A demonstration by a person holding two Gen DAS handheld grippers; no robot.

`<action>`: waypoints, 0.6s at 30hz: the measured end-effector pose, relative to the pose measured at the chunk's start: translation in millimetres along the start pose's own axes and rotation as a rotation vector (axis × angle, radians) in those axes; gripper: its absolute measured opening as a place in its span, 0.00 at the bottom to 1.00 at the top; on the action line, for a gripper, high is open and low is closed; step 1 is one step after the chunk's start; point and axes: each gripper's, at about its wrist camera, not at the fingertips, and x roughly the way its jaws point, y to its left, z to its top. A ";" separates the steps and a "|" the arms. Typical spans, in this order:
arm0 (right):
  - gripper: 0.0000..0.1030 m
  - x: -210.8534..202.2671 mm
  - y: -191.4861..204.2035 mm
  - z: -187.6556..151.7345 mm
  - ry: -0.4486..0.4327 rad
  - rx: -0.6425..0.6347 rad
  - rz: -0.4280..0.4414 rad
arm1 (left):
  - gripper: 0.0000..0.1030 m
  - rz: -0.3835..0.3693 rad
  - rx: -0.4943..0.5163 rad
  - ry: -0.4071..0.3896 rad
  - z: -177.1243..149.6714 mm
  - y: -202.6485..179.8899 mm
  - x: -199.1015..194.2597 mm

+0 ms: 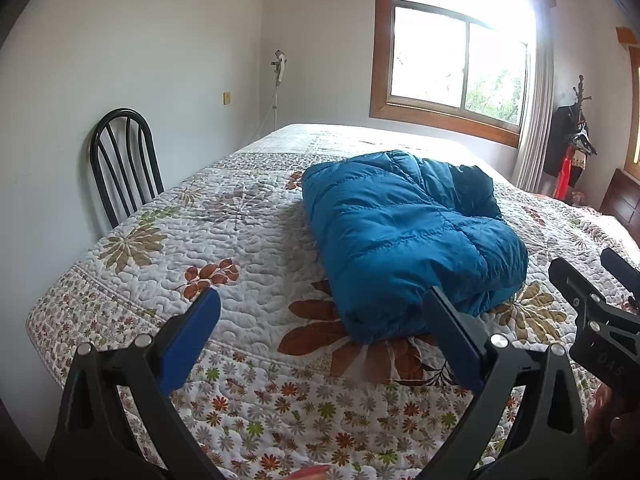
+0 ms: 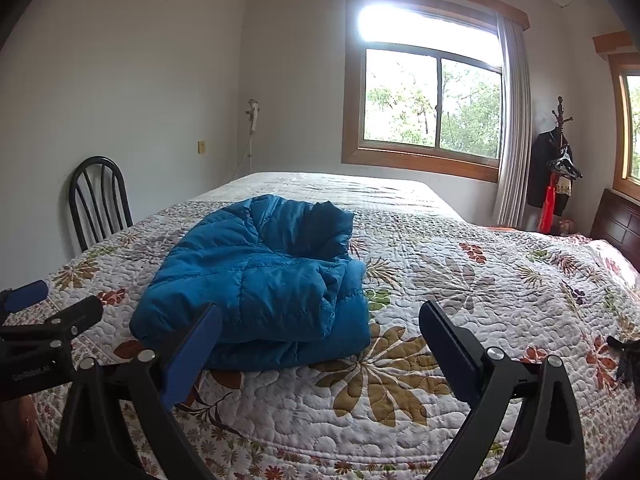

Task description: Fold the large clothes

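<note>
A blue quilted puffer jacket [image 1: 404, 236] lies folded into a thick bundle on the flower-patterned bedspread [image 1: 240, 240]; it also shows in the right wrist view [image 2: 260, 280]. My left gripper [image 1: 324, 304] is open and empty, held above the bed's near edge, its right finger just in front of the jacket's near end. My right gripper [image 2: 320, 320] is open and empty, to the right of the left one, its left finger in front of the jacket's near edge. Each gripper shows at the other view's edge: the right one in the left wrist view [image 1: 592, 296], the left one in the right wrist view [image 2: 44, 320].
A black metal chair [image 1: 124, 164] stands by the wall left of the bed. A window [image 1: 456, 56] with a curtain is behind the bed. A coat rack with dark clothes [image 2: 556, 176] stands at the right, next to a dark wooden headboard [image 2: 616, 220].
</note>
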 end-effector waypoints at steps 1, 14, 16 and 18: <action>0.96 -0.2 -0.3 0.1 0.000 -0.001 -0.002 | 0.97 -0.001 0.000 0.001 -0.2 -0.1 0.1; 0.96 0.0 -1.5 0.3 0.000 -0.004 -0.012 | 0.97 -0.038 -0.013 0.010 0.4 0.0 0.6; 0.96 -0.1 -1.7 0.1 0.003 -0.005 -0.013 | 0.97 -0.059 -0.022 0.014 0.2 0.6 0.8; 0.96 0.0 -1.7 0.0 0.004 -0.005 -0.012 | 0.97 -0.083 -0.036 0.014 -0.5 1.8 0.7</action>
